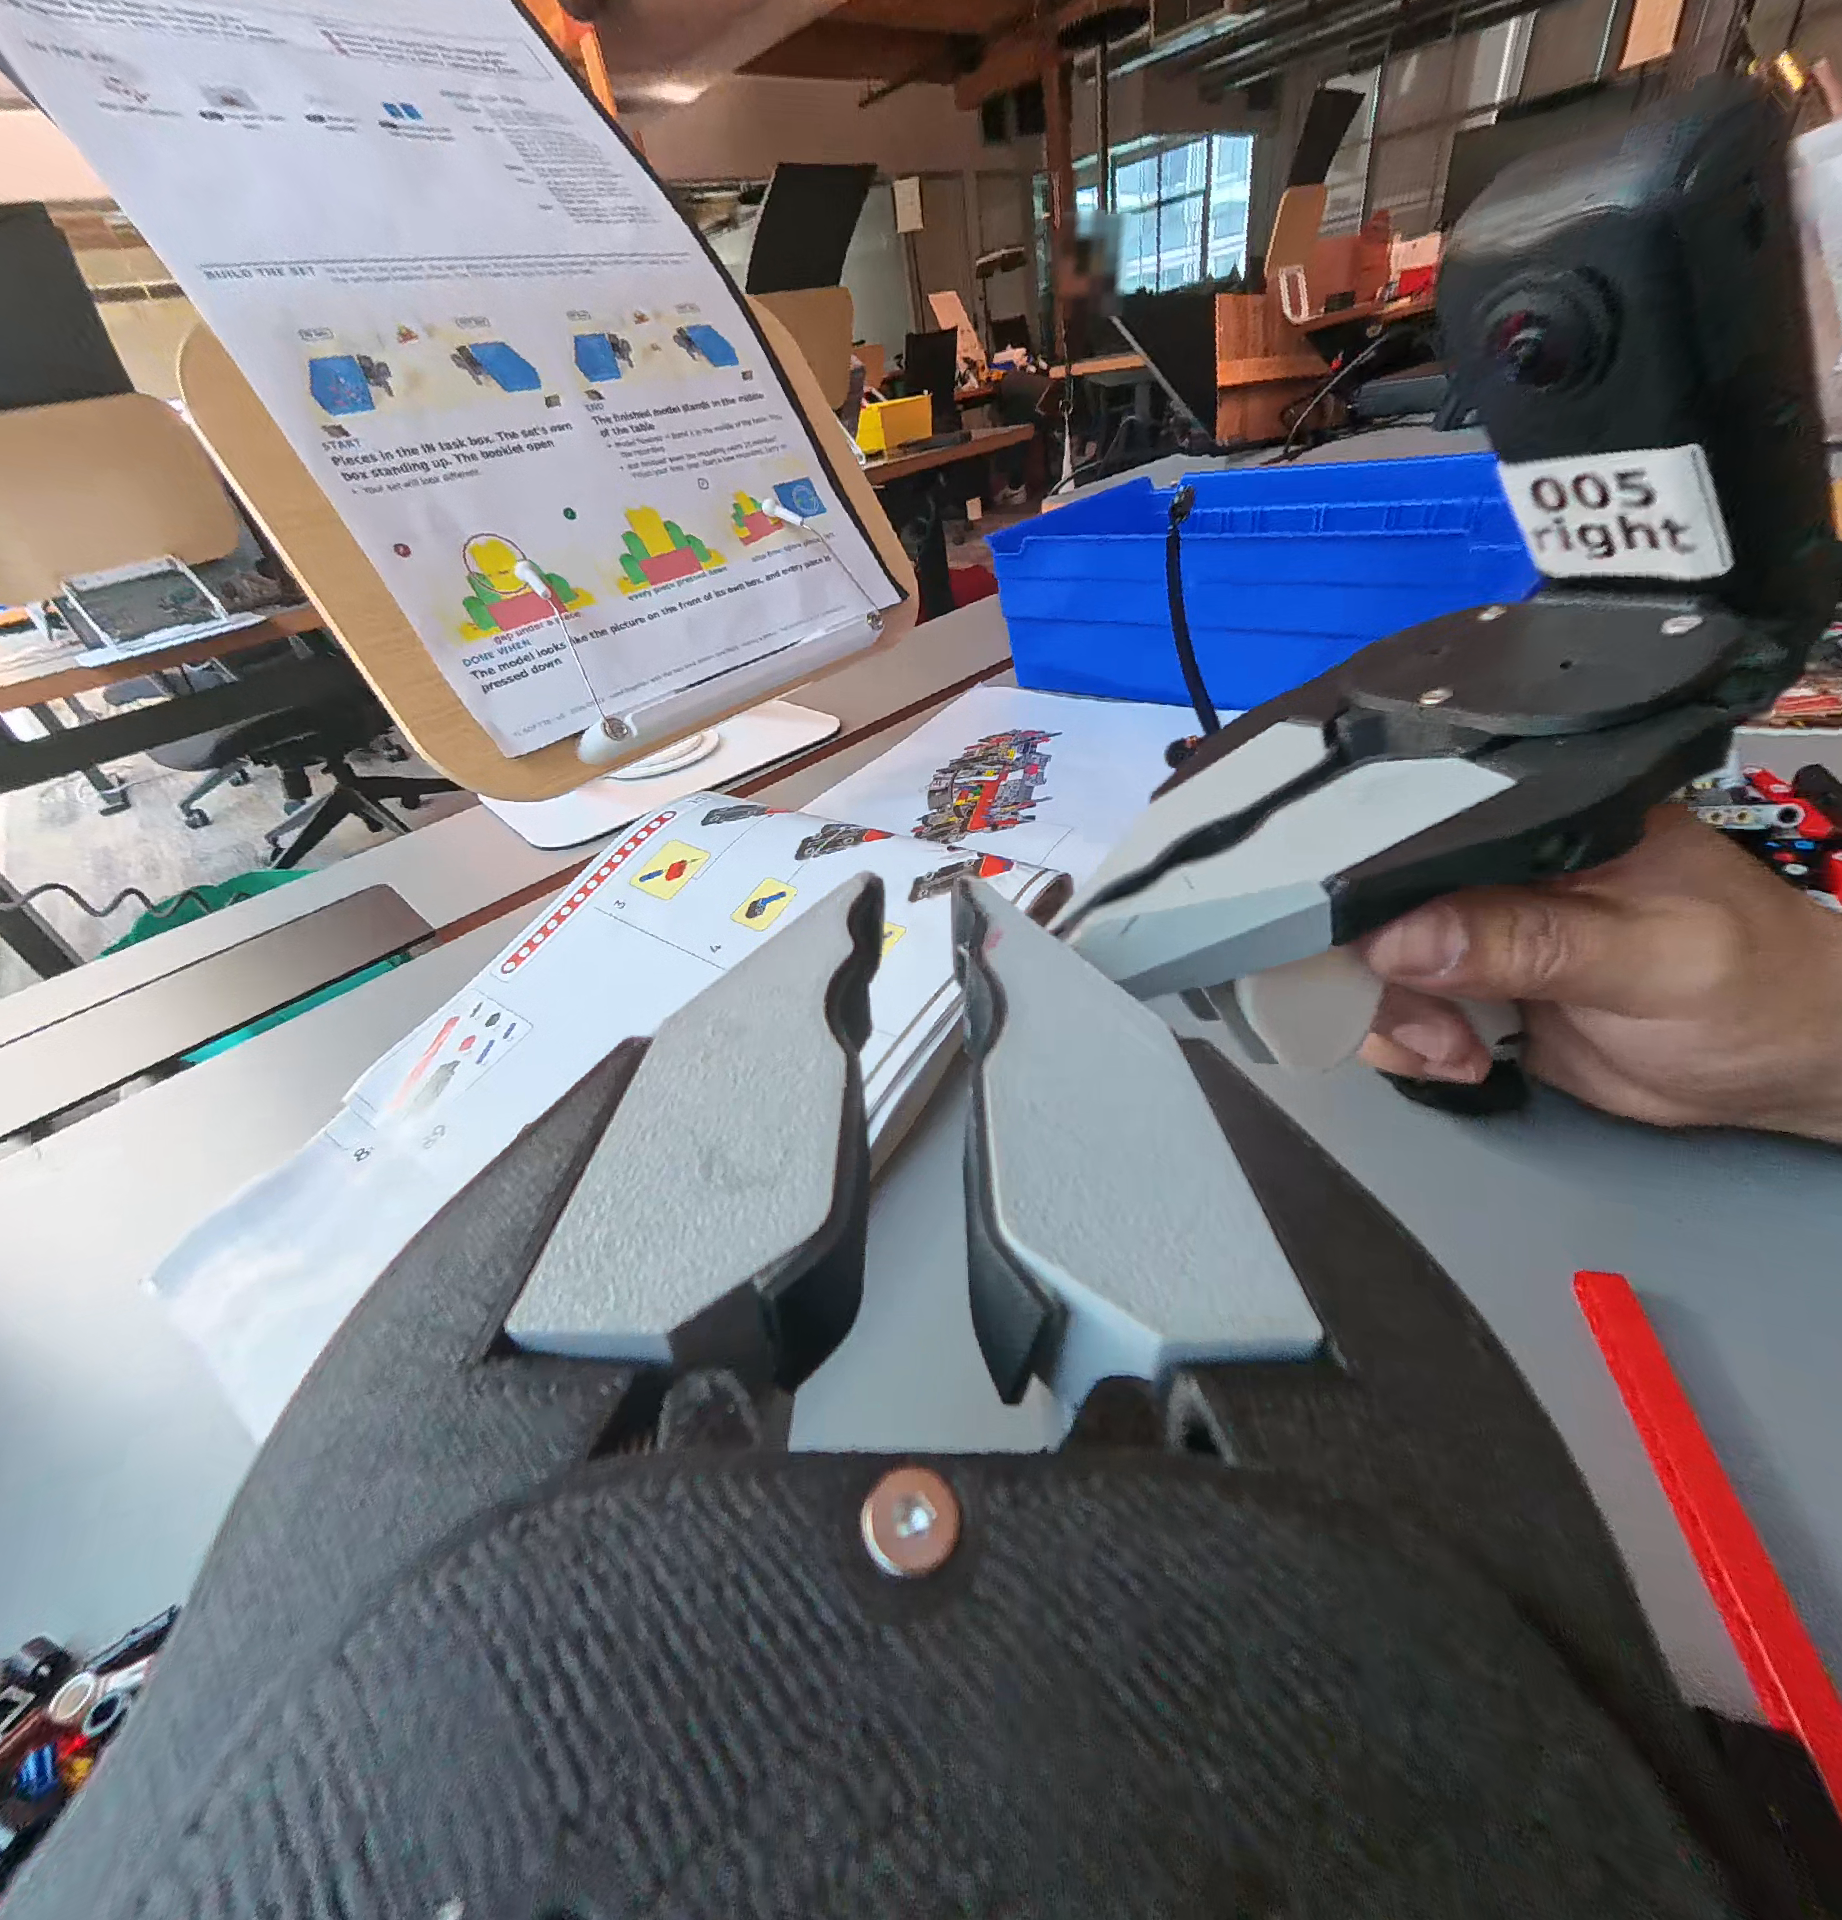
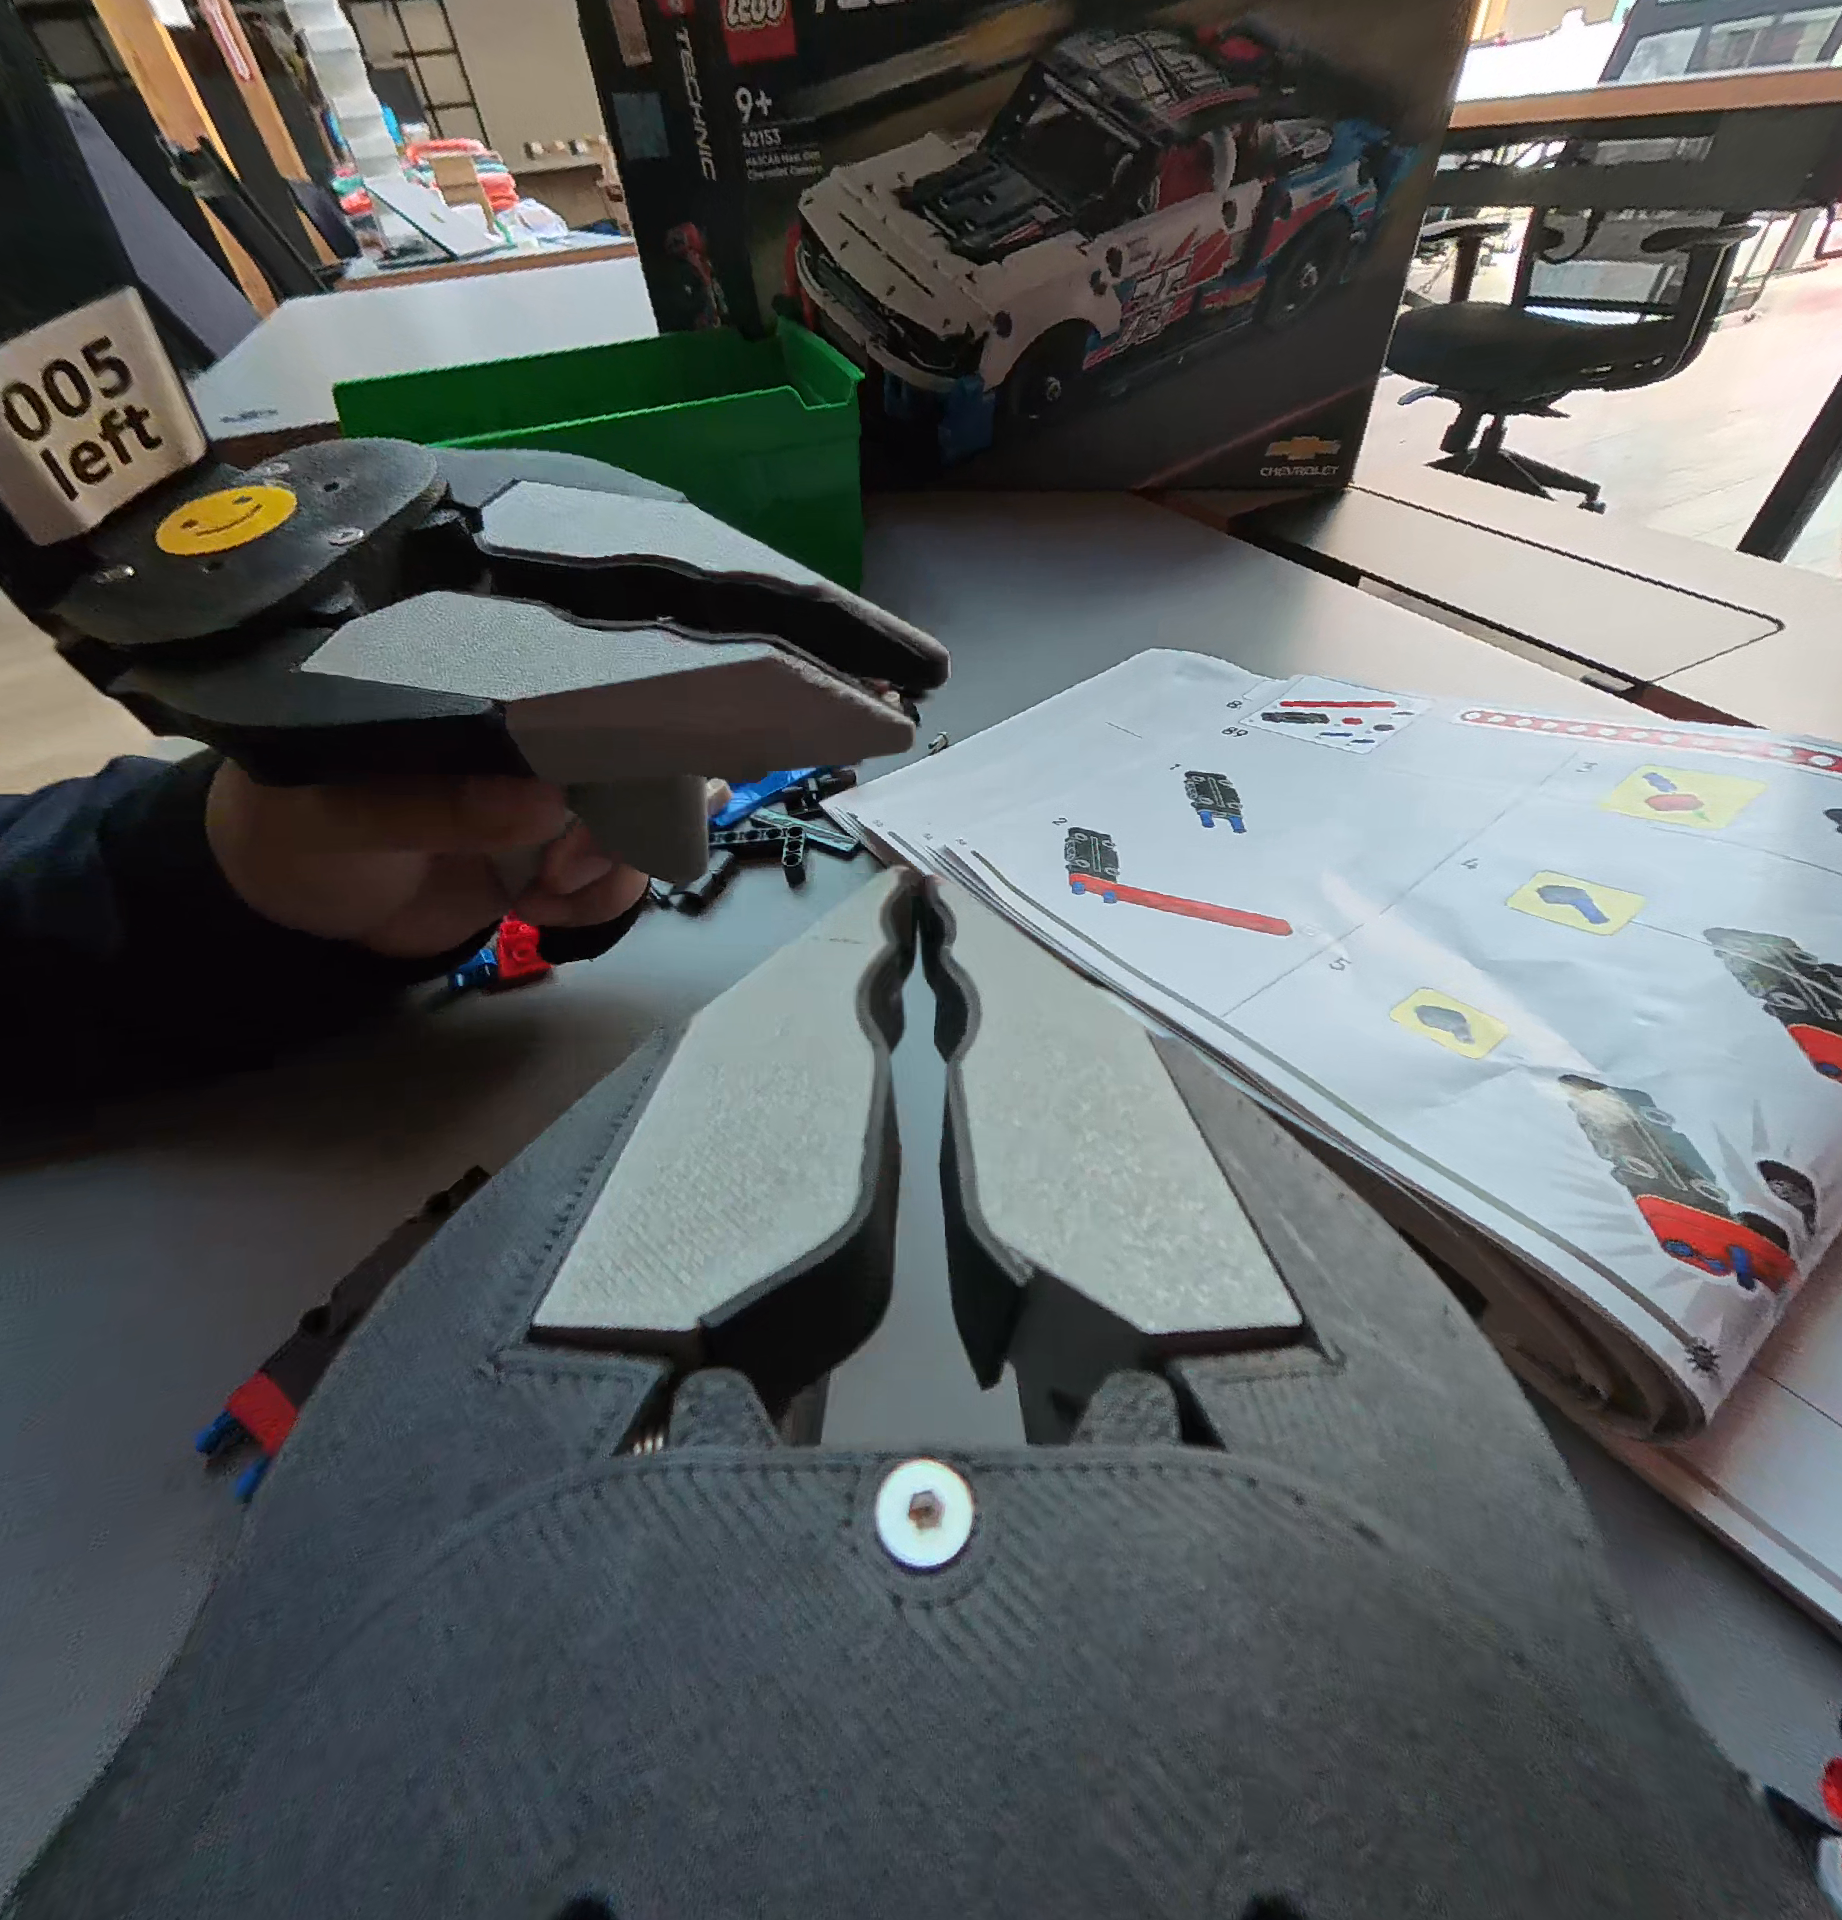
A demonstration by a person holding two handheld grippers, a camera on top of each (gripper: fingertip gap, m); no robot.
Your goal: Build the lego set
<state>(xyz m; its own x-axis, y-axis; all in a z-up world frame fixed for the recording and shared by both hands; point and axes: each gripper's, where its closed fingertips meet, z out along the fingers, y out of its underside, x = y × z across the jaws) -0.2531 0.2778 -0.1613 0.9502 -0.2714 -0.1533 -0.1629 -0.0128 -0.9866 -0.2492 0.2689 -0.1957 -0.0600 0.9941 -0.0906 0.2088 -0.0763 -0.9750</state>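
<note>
Left tongs (image 1: 915,899): grey fingers with black wavy pads, a narrow gap between the tips, nothing pressed between them; poised over the near edge of the booklet.
Right tongs (image 2: 919,886): tips together, nothing between them; just at the booklet's near corner, which lies to their right.
Open white instruction booklet with printed build steps (image 1: 626,925): flat on the grey table (image 1: 1519,1226), directly ahead of the left tongs; its far page is curled into a roll beside the right tongs' tips as the left wrist view shows them.
Red flat strip (image 1: 1717,1538): on the table, right of the left tongs and behind their tips.
Loose small plastic building pieces, black, blue and red (image 2: 761,826): scattered on the table beneath the left tongs, just left of the right tongs' tips.
Blue plastic bin (image 1: 1260,582): beyond the booklet, ahead and right of the left tongs.
Wooden stand bearing a printed instruction sheet (image 1: 460,416): upright, tilted back, ahead and left of the left tongs.
Green plastic bin (image 2: 626,436): well ahead of the right tongs, left.
Dark cardboard box picturing a white race car (image 2: 1052,229): upright behind the green bin.
</note>
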